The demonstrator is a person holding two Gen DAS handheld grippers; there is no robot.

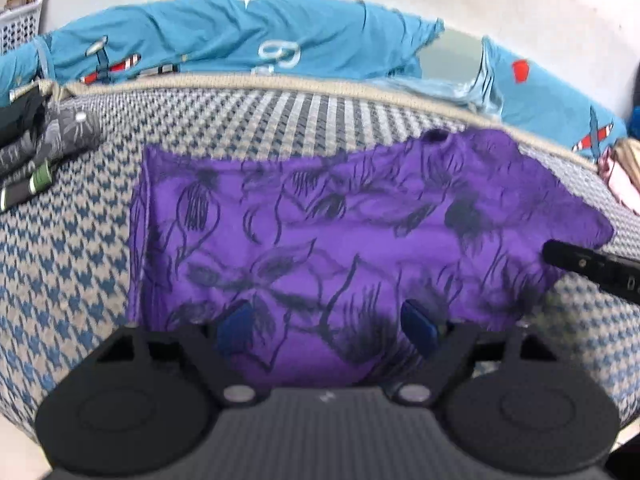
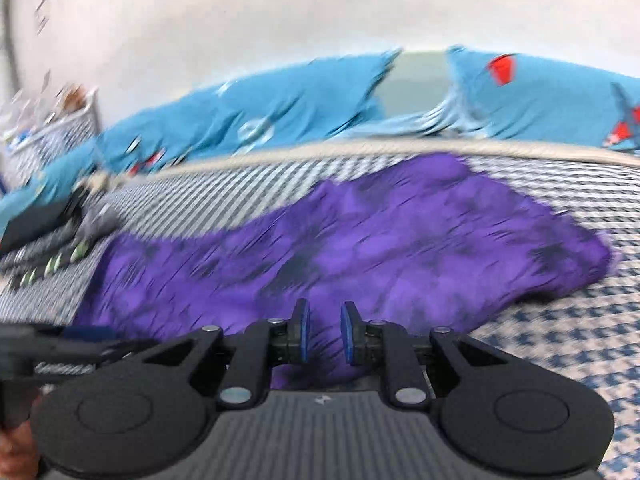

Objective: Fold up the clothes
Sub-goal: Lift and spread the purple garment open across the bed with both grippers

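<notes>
The purple floral garment (image 1: 360,232) lay spread flat on the blue-and-cream checked blanket (image 1: 80,272), with a pile of dark clothes (image 1: 36,152) off to its left. The left gripper (image 1: 332,324) hung over its near edge, jaws wide apart and gripping nothing. The right gripper (image 2: 325,332) had its 2 pads nearly together with a narrow gap, no cloth pinched between them.

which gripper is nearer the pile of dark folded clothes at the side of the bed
Left. The left gripper hangs open over the purple cloth, on the side where the dark folded clothes lie. The right gripper is over the cloth's other end, farther away.
</notes>
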